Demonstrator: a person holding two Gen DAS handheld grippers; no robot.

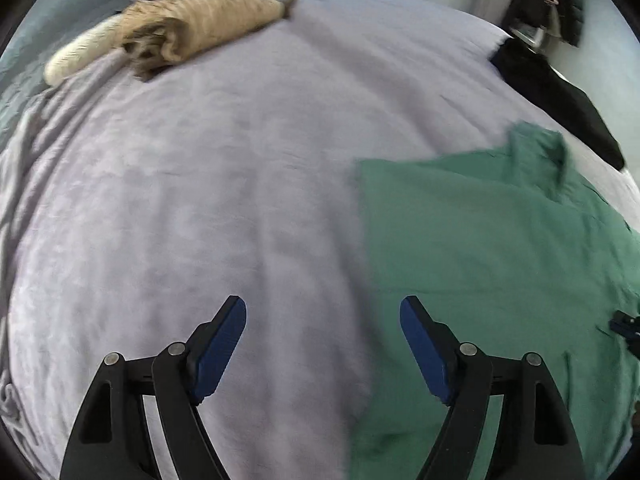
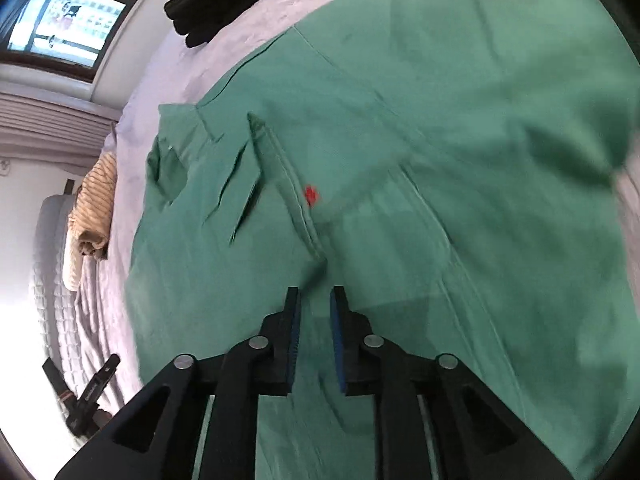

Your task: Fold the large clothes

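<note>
A large green collared shirt (image 2: 400,140) with a small red logo (image 2: 311,195) lies spread on a lavender bedspread (image 1: 220,168). In the left wrist view the shirt (image 1: 480,240) fills the right side. My left gripper (image 1: 323,312) is wide open and empty, hovering over the bedspread at the shirt's left edge. My right gripper (image 2: 314,300) hovers over the shirt's front, below the placket, with its jaws narrowly apart and nothing between them. The other gripper's tip (image 1: 626,326) shows at the right edge of the left wrist view.
A rolled tan striped garment (image 1: 200,20) and a cream one (image 1: 76,56) lie at the bed's far side. Black clothes (image 1: 560,96) lie at the far right edge. A window (image 2: 68,12) and wall are beyond the bed.
</note>
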